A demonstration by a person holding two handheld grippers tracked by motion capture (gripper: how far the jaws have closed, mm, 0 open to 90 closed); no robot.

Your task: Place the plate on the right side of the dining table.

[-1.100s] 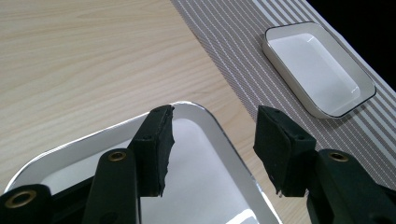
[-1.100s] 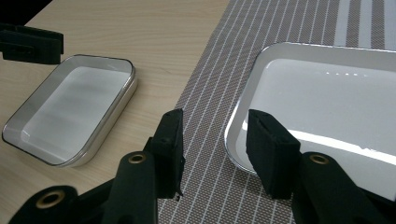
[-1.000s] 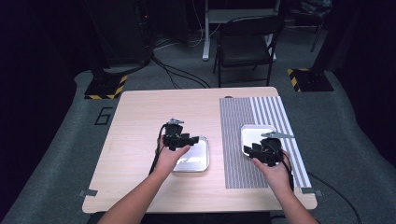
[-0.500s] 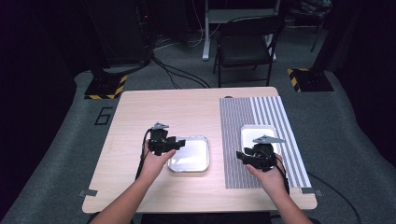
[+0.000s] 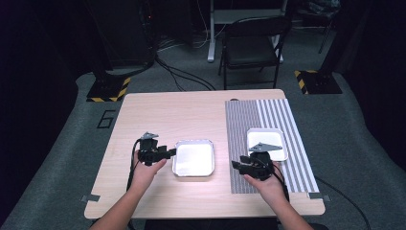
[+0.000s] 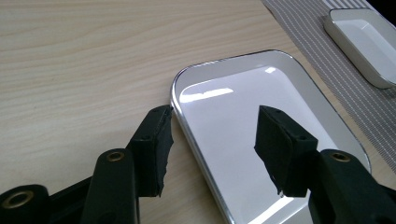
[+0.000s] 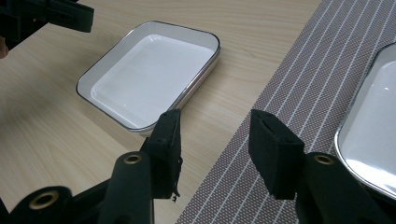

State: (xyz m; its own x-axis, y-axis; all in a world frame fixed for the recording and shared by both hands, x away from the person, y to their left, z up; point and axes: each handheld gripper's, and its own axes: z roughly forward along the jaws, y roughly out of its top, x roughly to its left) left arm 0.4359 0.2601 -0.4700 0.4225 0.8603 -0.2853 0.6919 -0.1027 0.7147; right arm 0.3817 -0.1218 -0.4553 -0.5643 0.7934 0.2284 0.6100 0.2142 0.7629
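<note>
Left gripper (image 6: pixel 212 144) fingers parted, straddling tray (image 6: pixel 243 93) rim; right gripper (image 7: pixel 215 154) fingers just widening, empty.

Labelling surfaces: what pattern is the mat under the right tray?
Grey mat with thin white stripes; clearest in the right gripper view.

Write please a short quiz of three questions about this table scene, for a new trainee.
1. True or false: the tray on the striped mat holds food.
2. Which tool's jaws straddle the rim of the tray on the bare wood? A) left tool B) right tool
3. Fill in: both tools are ____, gripping nothing.

Key: 1 false, the tray on the mat is empty; 2 A; 3 open.
</note>
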